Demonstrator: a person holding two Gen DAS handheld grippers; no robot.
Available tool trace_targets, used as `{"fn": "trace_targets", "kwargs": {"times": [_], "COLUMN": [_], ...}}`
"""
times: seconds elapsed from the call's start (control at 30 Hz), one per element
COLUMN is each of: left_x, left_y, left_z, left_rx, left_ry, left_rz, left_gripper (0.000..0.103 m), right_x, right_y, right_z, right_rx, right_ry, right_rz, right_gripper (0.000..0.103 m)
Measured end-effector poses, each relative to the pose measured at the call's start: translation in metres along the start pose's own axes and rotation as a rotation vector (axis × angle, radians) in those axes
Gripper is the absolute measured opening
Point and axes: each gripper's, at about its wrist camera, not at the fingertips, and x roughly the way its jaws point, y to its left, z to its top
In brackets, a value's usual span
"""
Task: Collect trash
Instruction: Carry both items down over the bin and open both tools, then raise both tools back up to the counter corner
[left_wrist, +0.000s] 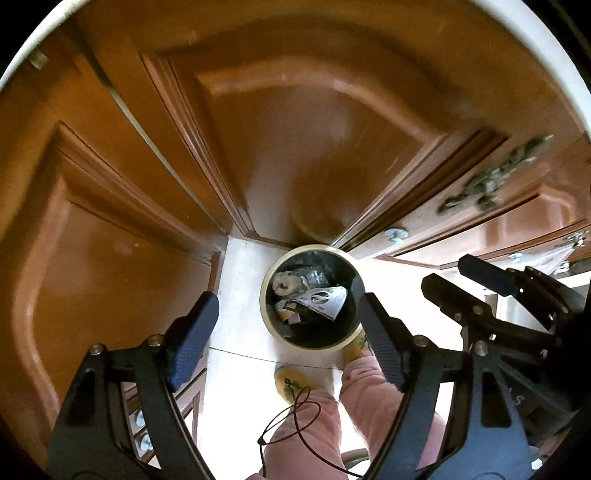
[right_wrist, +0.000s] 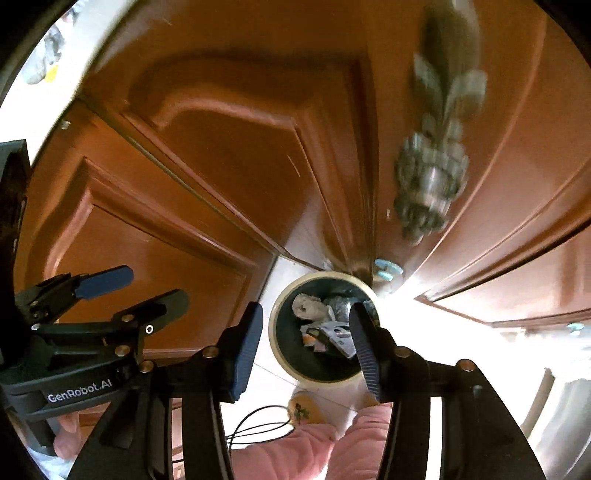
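Cream-rimmed and black inside, the trash bin (left_wrist: 312, 295) stands on the pale floor (left_wrist: 240, 295) against the brown cabinet doors (left_wrist: 295, 129), directly below both my tools. Crumpled paper and wrappers (left_wrist: 314, 299) lie in it. My left tool (left_wrist: 284, 332) gapes wide, holding nothing; my right tool (right_wrist: 306, 347) stands partly open, also holding nothing.

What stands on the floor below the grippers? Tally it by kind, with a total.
Trash bin: 1
Yellow slippers: 2
Total: 3
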Motion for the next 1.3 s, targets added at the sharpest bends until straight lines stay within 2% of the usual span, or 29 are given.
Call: {"fn": "trace_targets", "kwargs": {"times": [0.03, 0.1, 0.17, 0.23, 0.27, 0.4, 0.53, 0.63, 0.73, 0.8, 0.93, 1.07, 1.17, 1.3], "left_x": [-0.011, -0.033, -0.055, -0.085, -0.095, -0.160, -0.219, -0.253, -0.284, -0.299, -0.323, -0.348, -0.365, -0.383], "left_y": [-0.001, -0.004, -0.006, -0.012, -0.014, -0.023, -0.028, -0.031, -0.034, -0.037, -0.043, -0.049, -0.051, -0.056], "left_z": [0.001, 0.004, 0.006, 0.012, 0.013, 0.023, 0.036, 0.044, 0.055, 0.062, 0.075, 0.091, 0.107, 0.134], "left_rx": [-0.002, -0.006, -0.007, -0.001, 0.004, 0.043, 0.081, 0.095, 0.116, 0.129, 0.142, 0.148, 0.157, 0.174], "left_ry": [-0.008, -0.027, -0.049, -0.079, -0.089, -0.169, -0.282, -0.347, -0.404, -0.433, -0.487, -0.539, -0.578, -0.621], "left_rz": [-0.002, -0.003, -0.005, -0.007, -0.008, -0.011, -0.014, -0.014, -0.012, -0.013, -0.017, -0.026, -0.018, 0.028], "left_gripper": [0.076, 0.076, 0.076, 0.076, 0.076, 0.076, 0.076, 0.076, 0.076, 0.076, 0.076, 0.076, 0.076, 0.076], "right_x": [-0.007, -0.028, -0.048, -0.073, -0.086, -0.146, -0.203, -0.237, -0.275, -0.299, -0.349, -0.406, -0.430, -0.455], "right_y": [0.000, 0.012, 0.015, 0.031, 0.027, 0.045, 0.053, 0.057, 0.058, 0.059, 0.069, 0.059, 0.039, 0.020], "right_z": [0.010, 0.010, 0.036, 0.041, 0.053, 0.060, 0.073, 0.081, 0.089, 0.091, 0.105, 0.139, 0.165, 0.207], "right_rx": [-0.009, -0.030, -0.048, -0.065, -0.075, -0.108, -0.118, -0.124, -0.133, -0.137, -0.161, -0.168, -0.156, -0.144], "right_ry": [-0.005, -0.016, -0.035, -0.062, -0.076, -0.148, -0.243, -0.305, -0.380, -0.449, -0.530, -0.593, -0.628, -0.644], "right_rz": [-0.005, -0.010, -0.015, -0.022, -0.021, -0.043, -0.064, -0.092, -0.116, -0.130, -0.191, -0.239, -0.259, -0.226], "right_gripper": [0.050, 0.050, 0.049, 0.049, 0.050, 0.053, 0.055, 0.059, 0.071, 0.078, 0.079, 0.079, 0.082, 0.082]}}
